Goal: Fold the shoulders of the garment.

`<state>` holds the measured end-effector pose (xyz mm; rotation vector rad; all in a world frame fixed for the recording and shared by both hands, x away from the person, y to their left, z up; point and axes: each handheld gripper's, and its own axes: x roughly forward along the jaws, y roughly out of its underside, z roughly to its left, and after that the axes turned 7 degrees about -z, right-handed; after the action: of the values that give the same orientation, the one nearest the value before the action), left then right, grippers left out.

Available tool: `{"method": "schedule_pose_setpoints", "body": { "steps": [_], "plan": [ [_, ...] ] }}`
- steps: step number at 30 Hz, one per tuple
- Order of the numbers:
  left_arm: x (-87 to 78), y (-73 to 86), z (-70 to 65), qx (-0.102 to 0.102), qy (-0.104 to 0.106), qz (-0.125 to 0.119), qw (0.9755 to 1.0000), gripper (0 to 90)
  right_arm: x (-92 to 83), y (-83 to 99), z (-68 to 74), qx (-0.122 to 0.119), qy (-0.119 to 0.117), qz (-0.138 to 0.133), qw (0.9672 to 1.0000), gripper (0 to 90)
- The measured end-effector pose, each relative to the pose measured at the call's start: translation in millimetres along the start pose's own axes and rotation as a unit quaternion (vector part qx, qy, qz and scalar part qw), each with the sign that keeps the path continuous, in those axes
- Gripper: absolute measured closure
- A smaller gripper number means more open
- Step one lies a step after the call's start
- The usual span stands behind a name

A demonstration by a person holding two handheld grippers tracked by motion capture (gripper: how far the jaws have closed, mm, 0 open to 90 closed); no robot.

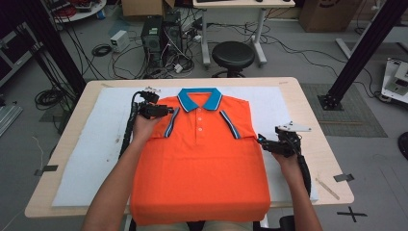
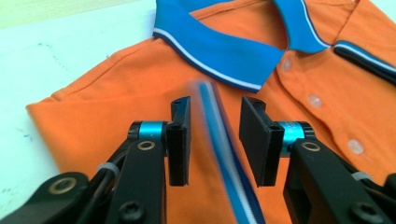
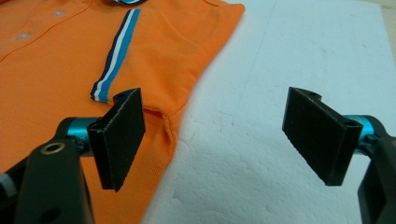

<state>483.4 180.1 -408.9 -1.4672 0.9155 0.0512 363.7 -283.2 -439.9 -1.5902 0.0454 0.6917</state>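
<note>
An orange polo shirt (image 1: 199, 159) with a blue collar (image 1: 199, 98) lies face up on a white mat (image 1: 96, 144), both sleeves folded in over the chest. My left gripper (image 1: 169, 111) hovers at the shirt's left shoulder. In the left gripper view its jaws (image 2: 215, 140) stand apart with the blurred striped sleeve cuff (image 2: 224, 154) between them, the pads clear of it. My right gripper (image 1: 262, 141) sits at the shirt's right edge, open wide (image 3: 224, 135), one jaw over the orange fabric (image 3: 56, 60) and the other over the mat (image 3: 280, 56). The right sleeve's striped cuff (image 3: 114, 56) lies flat.
The mat covers most of a wooden table (image 1: 317, 144); the shirt's hem hangs over the near edge. Beyond the far edge stand a black stool (image 1: 233, 55), a computer tower (image 1: 153, 36) and loose floor cables. Black frame posts (image 1: 358, 53) rise on both sides.
</note>
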Motion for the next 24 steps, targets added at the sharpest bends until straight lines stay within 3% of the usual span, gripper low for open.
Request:
{"method": "schedule_pose_setpoints", "body": {
  "steps": [4,7,14,17,18,19,21,24],
  "plan": [
    [-5.3,11.5,2.2,0.009,-0.01,-0.001,0.9999,62.2,-0.6,0.5,-1.1,0.002,0.001,0.0,1.0,21.5],
    [-6.4,17.4,0.7,0.012,-0.001,0.0,0.9999,62.0,-0.3,0.1,-0.1,-0.001,-0.001,0.0,1.0,21.5],
    [8.5,38.0,-18.7,0.052,0.013,0.038,0.9978,58.7,1.5,-0.7,3.6,-0.004,-0.002,0.003,1.0,21.5],
    [9.5,39.6,-20.7,0.061,0.006,0.035,0.9975,59.0,1.6,-0.6,3.7,-0.004,-0.002,0.004,1.0,21.5],
    [9.1,40.2,-20.6,0.061,0.001,0.032,0.9976,64.7,1.9,-0.5,3.4,-0.003,-0.002,0.004,1.0,21.6],
    [8.7,40.4,-19.7,0.061,-0.001,0.033,0.9976,64.7,1.9,-0.5,3.4,-0.003,-0.002,0.004,1.0,21.6],
    [6.6,40.5,-20.3,0.074,-0.016,0.026,0.9968,78.9,1.9,-0.5,3.8,-0.003,-0.002,0.005,1.0,21.6],
    [4.6,41.8,-22.0,0.074,-0.014,0.015,0.9971,86.2,2.0,-0.6,3.6,-0.004,-0.002,0.004,1.0,21.5]
  ]
}}
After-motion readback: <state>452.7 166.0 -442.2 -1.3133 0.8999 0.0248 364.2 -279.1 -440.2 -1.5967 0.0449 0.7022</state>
